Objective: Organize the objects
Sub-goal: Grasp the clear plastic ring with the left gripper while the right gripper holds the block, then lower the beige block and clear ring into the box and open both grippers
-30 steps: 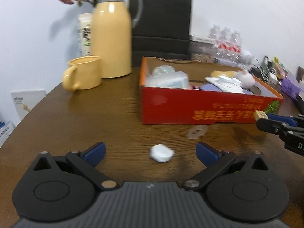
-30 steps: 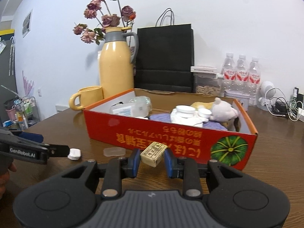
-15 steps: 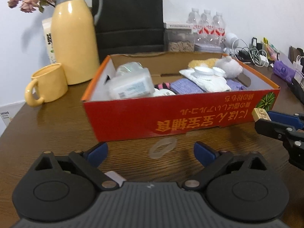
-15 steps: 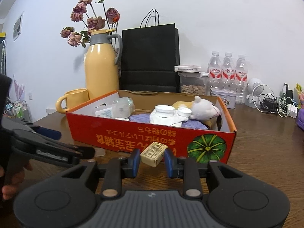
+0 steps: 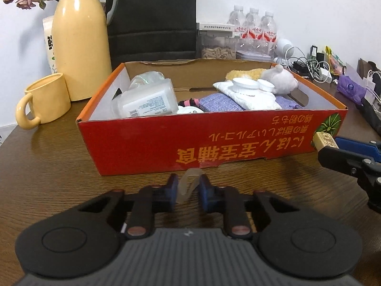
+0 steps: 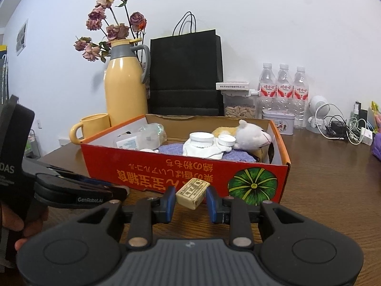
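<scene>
Between closing pads of left hand-held gripper (image 5: 188,190): clear plastic piece (image 5: 189,184), before red box (image 5: 214,147)

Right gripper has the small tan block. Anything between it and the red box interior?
Only the red box's front wall. The small tan block, clamped in the right gripper, sits below the rim just outside, so it must likely go over. Nothing else blocks; free space inside looks tight.
</scene>
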A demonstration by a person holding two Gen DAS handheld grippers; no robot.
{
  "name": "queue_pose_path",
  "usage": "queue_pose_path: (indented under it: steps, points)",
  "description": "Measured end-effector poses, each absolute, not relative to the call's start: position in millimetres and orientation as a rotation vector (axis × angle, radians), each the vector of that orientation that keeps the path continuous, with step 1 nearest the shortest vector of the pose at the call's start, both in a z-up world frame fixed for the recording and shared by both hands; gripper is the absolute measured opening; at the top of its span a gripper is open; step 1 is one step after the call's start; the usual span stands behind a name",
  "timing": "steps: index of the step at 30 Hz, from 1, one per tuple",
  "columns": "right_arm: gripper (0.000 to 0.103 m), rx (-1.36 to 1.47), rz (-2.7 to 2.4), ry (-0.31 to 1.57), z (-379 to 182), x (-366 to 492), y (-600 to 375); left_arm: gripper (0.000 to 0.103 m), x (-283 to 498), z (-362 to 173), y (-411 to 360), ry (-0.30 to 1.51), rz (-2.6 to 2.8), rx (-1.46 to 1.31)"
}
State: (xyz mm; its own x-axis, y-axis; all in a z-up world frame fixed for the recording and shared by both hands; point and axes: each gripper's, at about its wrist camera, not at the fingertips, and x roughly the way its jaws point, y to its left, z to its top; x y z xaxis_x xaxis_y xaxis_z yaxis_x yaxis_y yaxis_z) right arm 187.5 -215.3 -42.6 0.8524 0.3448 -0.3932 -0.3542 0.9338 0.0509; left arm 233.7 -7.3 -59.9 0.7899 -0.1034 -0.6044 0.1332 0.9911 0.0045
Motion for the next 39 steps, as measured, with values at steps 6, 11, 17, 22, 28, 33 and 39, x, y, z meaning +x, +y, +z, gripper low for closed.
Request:
queue_pose_path:
  steps: [6, 11, 17, 22, 28, 33, 39]
  points:
    - [0.027, -0.023, 0.38, 0.403, -42, 186, -215, 0.003, 225, -55, -3, 0.618, -0.116, -0.002]
    - [0.027, -0.022, 0.386, 0.397, -41, 184, -216, 0.003, 204, -45, -9, 0.553, -0.126, -0.004]
    - [0.027, -0.022, 0.389, 0.392, -41, 183, -216, 0.003, 184, -32, -16, 0.473, -0.144, -0.002]
    - [0.027, -0.02, 0.392, 0.378, -39, 181, -217, 0.003, 176, -18, -19, 0.419, -0.162, -0.003]
    - [0.027, -0.033, 0.409, 0.341, -32, 176, -214, 0.003, 175, 2, -23, 0.355, -0.185, -0.005]
    - [0.027, -0.066, 0.418, 0.303, -17, 179, -209, 0.003, 182, 23, -27, 0.293, -0.199, -0.001]
    - [0.027, -0.091, 0.415, 0.271, 1, 197, -203, 0.003, 200, 39, -39, 0.242, -0.217, 0.001]
